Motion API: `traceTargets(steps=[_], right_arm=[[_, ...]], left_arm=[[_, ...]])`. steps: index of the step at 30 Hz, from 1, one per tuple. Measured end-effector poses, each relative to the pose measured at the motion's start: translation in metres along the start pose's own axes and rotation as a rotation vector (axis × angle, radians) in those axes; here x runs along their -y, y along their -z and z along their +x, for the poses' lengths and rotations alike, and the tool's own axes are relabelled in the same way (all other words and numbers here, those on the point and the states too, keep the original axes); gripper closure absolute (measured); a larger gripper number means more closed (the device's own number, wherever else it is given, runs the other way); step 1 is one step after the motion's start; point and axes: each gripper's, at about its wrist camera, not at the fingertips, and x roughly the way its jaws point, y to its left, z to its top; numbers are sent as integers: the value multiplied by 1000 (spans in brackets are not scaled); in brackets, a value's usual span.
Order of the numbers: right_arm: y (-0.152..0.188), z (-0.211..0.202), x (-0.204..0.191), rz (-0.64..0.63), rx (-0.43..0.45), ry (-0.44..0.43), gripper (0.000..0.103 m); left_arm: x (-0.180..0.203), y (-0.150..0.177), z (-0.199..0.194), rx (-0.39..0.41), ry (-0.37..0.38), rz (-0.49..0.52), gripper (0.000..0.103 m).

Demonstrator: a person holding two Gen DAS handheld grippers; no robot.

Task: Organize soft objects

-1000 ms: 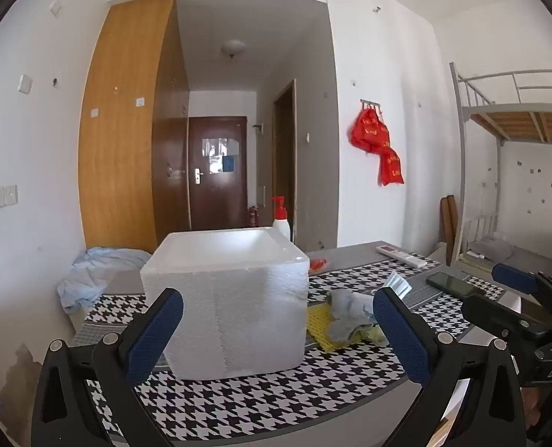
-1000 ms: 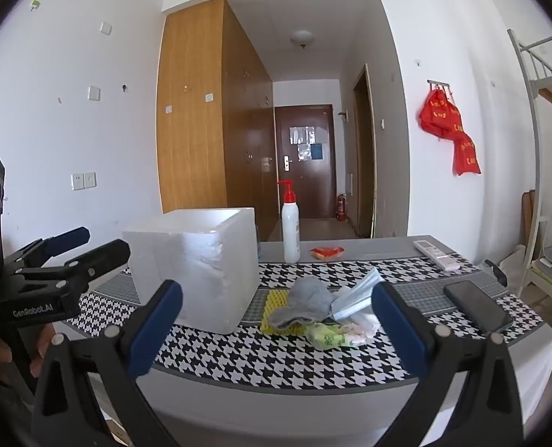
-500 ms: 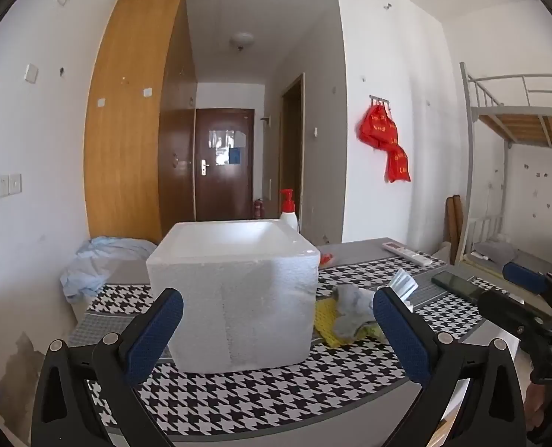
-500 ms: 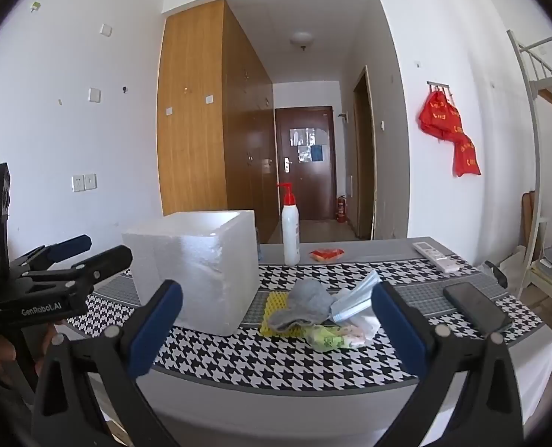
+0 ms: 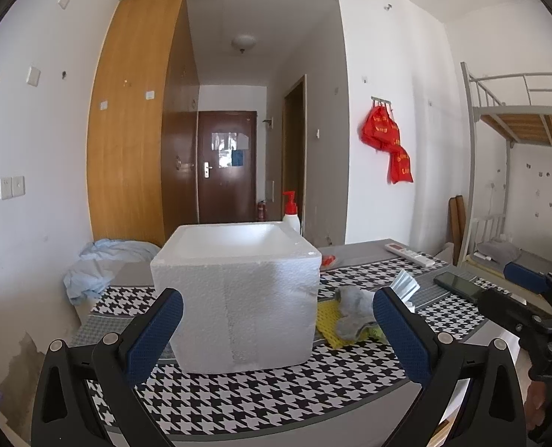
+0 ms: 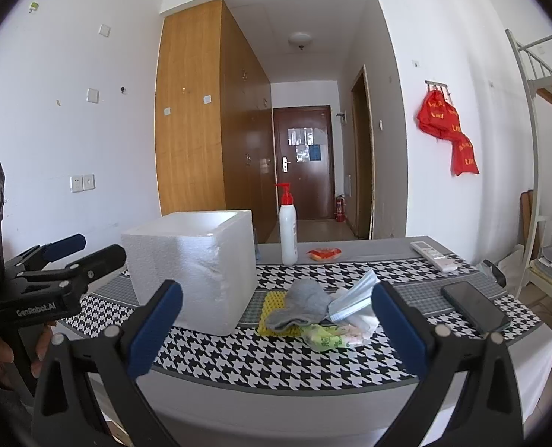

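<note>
Both hand-held grippers are empty with jaws spread wide: the left hand-held gripper [image 5: 278,329] faces the foam box [image 5: 238,290], the right hand-held gripper [image 6: 278,329] faces the soft pile. Over the last second the left view has crept closer to the box and risen a little, while the right has barely moved, so I'd say we're still lining up and nothing is sorted yet. The pile sits on the surface [image 6: 276,357] just right of the box: a grey sock [image 6: 302,305] on a yellow mesh pad [image 6: 272,303], its long axis running left-right, and a face mask [image 6: 354,298] tilted up toward the right.
</note>
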Motion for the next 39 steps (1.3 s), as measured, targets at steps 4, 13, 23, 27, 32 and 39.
traceTargets(steps=[4, 13, 23, 27, 32, 39], right_arm=[[0, 1, 0, -7, 0, 1, 0], [-2, 1, 0, -7, 4, 0, 0], [-4, 1, 0, -9, 5, -1, 0], [-4, 1, 0, -17, 3, -4, 0], [-5, 2, 2, -13, 6, -9, 0], [-5, 8, 5, 4, 4, -14, 0]], left_arm=[[2, 1, 0, 5, -9, 18, 1], [0, 1, 0, -1, -9, 5, 1], [1, -1, -1, -3, 2, 3, 1], [3, -2, -2, 7, -3, 5, 1], [1, -3, -1, 4, -4, 0, 1], [2, -3, 1, 5, 0, 3, 1]])
